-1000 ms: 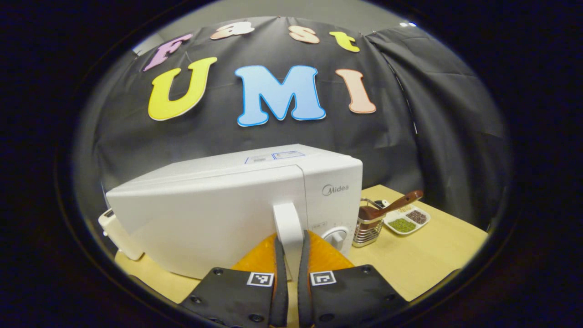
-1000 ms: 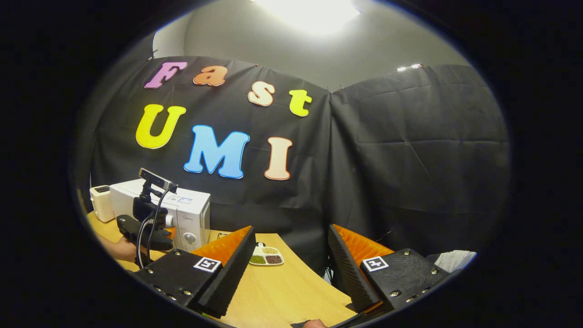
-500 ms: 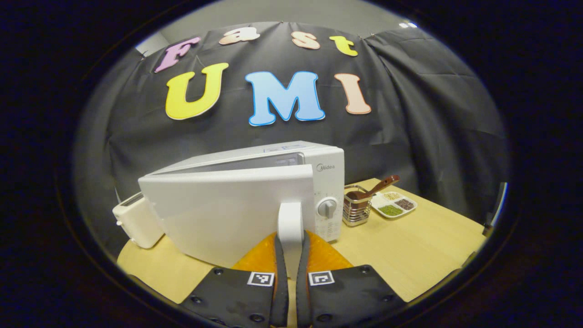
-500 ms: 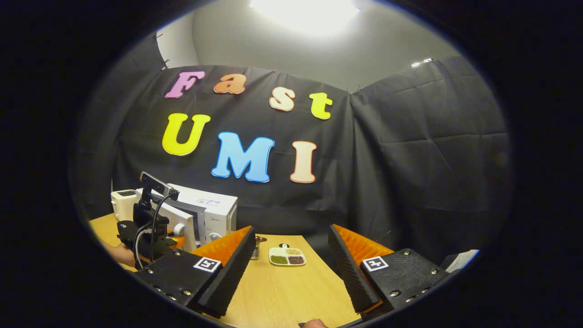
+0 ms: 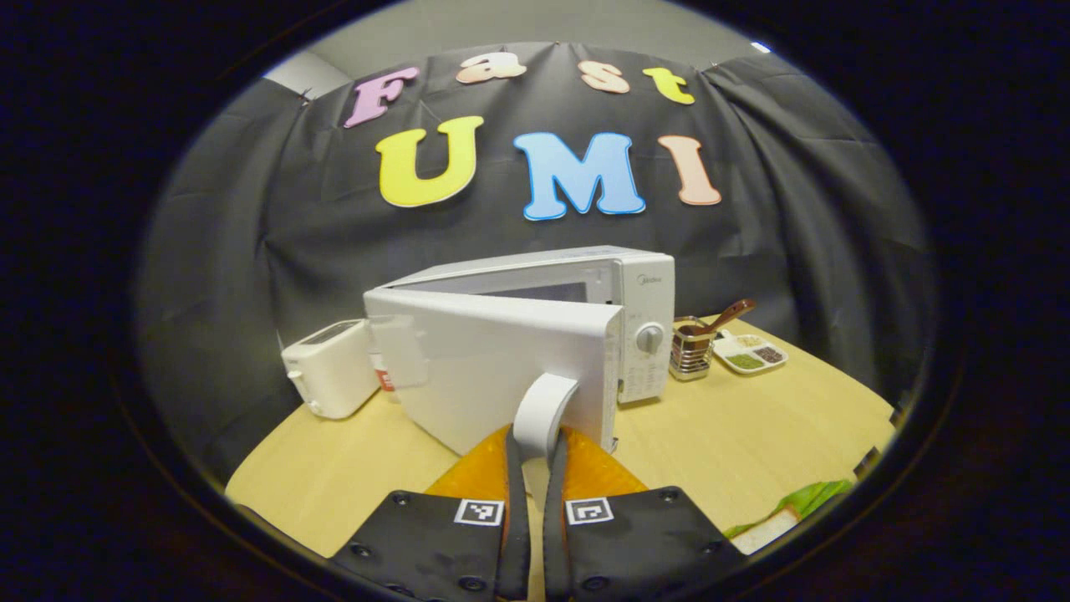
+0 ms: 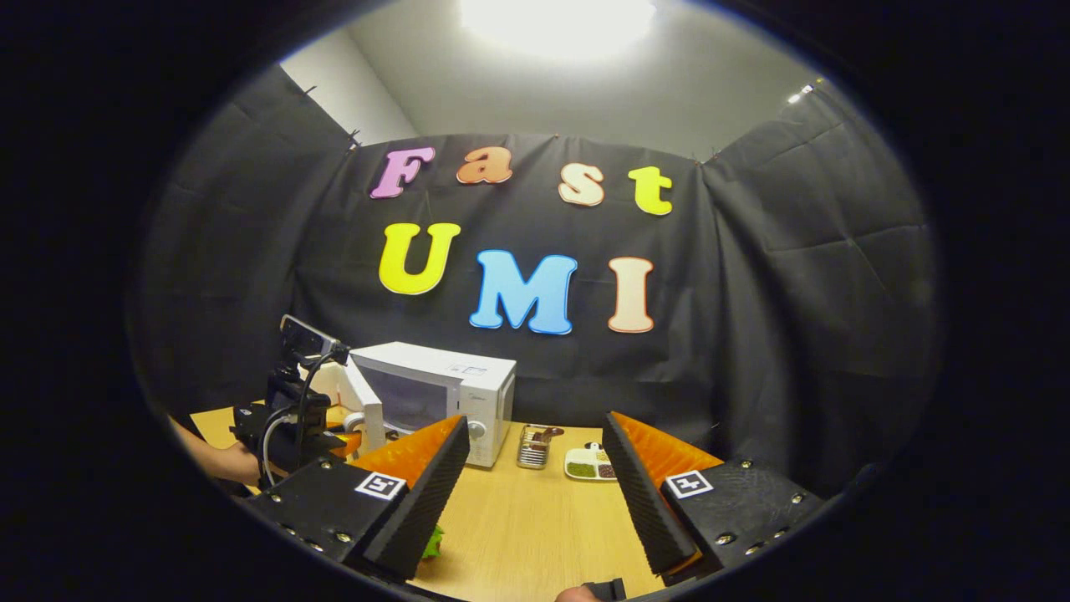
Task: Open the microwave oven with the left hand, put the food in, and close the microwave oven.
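Left claw is clamped on the white door handle of the microwave oven, one finger each side of the handle; grip is low on the handle, prob. so the pull runs along the door's swing about its left-side hinge. Door stands partly open, free edge swung toward the near side; cavity mouth shows behind its top edge, and more plainly in the right gripper view, where the left claw and the hand holding it sit at the door edge. Oven sits at the far side of the table, control knob on its right panel. To its left, a white toaster; to its right, a wire holder w/ brown spoon, then a divided dish of grains. Food, a sandwich w/ green leaf, lies at the near right table edge, well apart from the oven, not yet moved. Right claw hangs w/ fingers wide apart, holding nothing, above the near table; likely kept free to take the food once the door is fully open. A green scrap shows below its left finger, prob. the same leaf. Stage (judged): opening step under way; loading and closing remain.
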